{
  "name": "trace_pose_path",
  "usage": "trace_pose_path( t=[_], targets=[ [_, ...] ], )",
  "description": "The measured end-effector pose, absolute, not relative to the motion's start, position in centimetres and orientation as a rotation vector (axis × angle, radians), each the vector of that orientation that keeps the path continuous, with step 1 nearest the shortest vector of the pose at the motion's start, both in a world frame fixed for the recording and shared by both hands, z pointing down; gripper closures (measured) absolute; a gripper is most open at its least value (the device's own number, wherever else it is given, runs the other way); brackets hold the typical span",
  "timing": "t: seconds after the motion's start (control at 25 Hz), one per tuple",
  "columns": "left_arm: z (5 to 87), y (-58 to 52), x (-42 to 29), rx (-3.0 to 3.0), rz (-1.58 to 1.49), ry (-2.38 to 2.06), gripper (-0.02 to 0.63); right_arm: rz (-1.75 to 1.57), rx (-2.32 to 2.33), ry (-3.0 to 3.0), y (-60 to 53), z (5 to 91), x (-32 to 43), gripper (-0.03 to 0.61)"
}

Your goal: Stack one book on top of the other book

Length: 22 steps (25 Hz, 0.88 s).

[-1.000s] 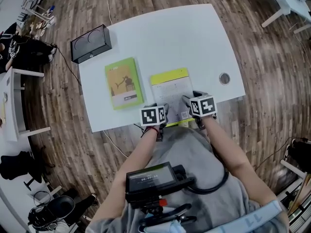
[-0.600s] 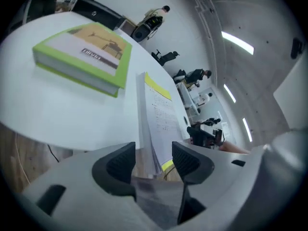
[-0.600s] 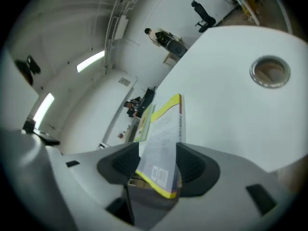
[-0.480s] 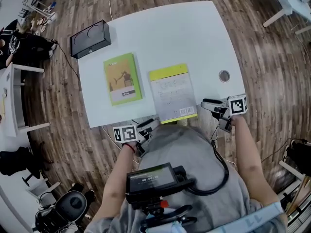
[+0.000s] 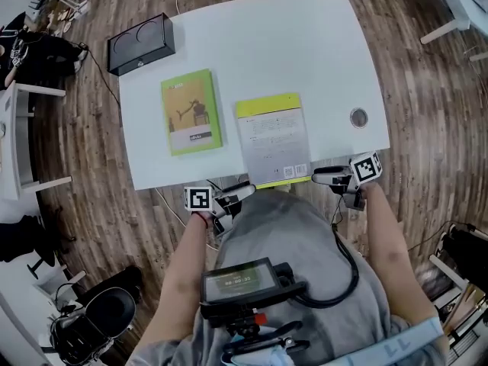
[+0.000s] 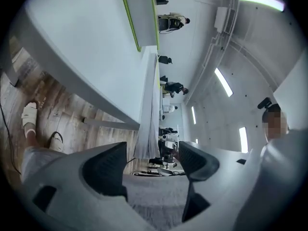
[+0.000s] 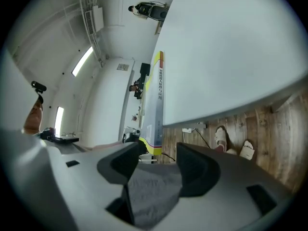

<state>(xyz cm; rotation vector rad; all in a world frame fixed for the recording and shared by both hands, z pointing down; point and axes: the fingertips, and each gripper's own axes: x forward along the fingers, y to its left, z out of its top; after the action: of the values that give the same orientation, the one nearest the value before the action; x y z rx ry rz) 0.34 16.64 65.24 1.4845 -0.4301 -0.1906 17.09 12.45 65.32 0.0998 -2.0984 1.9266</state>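
I judge this to be the approach step: the left gripper (image 5: pixel 244 192) and the right gripper (image 5: pixel 319 176) flank the thin white book (image 5: pixel 271 137) with a yellow band, which overhangs the near edge of the table (image 5: pixel 305 52). The left jaws have just been opening and are now wide, the right jaws are apart, and both are empty. Next, they must clamp the overhang and lift it onto the green book (image 5: pixel 191 111) farther in.

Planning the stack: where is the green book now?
In the head view, the green book lies flat on the white table, left of the yellow-topped book, below the black box.

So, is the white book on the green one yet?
Not stacked: the white book lies flat beside the green book, apart, on the table.
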Motion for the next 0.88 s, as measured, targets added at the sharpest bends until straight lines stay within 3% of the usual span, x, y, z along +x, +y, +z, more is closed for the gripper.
trace_pose_path(
  t=[0.28,0.88],
  targets=[
    [65.3,16.0,2.4,1.456,-0.238,-0.338,0.260,1.868,0.025,-2.138,11.5,66.0,15.5,0.327],
    [64.8,14.2,4.6,1.502,-0.329,-0.300,0.262,1.882,-0.147,-2.233,11.6,64.2,11.7,0.327]
  ],
)
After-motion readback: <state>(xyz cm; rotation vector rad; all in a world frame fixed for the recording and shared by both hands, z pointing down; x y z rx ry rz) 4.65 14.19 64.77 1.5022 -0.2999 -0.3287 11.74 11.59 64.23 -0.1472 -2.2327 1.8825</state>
